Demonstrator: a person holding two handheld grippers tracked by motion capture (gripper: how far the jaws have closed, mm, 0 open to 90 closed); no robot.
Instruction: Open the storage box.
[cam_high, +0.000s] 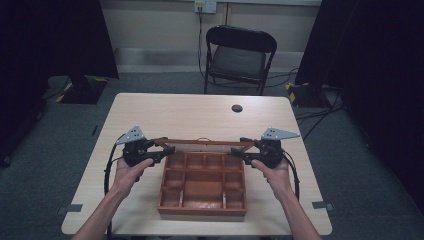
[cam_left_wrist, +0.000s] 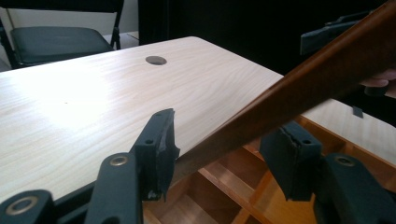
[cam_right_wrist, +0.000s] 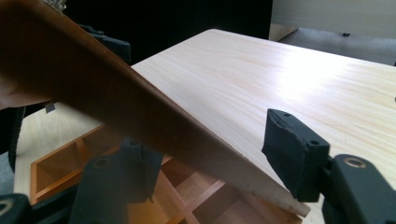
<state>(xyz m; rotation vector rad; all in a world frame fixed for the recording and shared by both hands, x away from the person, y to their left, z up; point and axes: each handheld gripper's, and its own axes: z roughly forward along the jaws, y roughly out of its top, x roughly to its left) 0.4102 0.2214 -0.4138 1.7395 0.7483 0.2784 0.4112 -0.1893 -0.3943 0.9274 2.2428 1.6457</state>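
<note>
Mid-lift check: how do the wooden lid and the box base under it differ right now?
The lid is raised and tilted, up off the compartments; the box base lies flat on the table. The lid is a plain flat panel; the box base is split into many open compartments. Both are the same reddish-brown wood.

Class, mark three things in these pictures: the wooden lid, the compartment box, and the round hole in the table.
wooden lid (cam_high: 202, 143), high view, middle of its raised edge.
compartment box (cam_high: 202, 211), high view, near wall.
round hole (cam_left_wrist: 156, 60), left gripper view, its centre.
</note>
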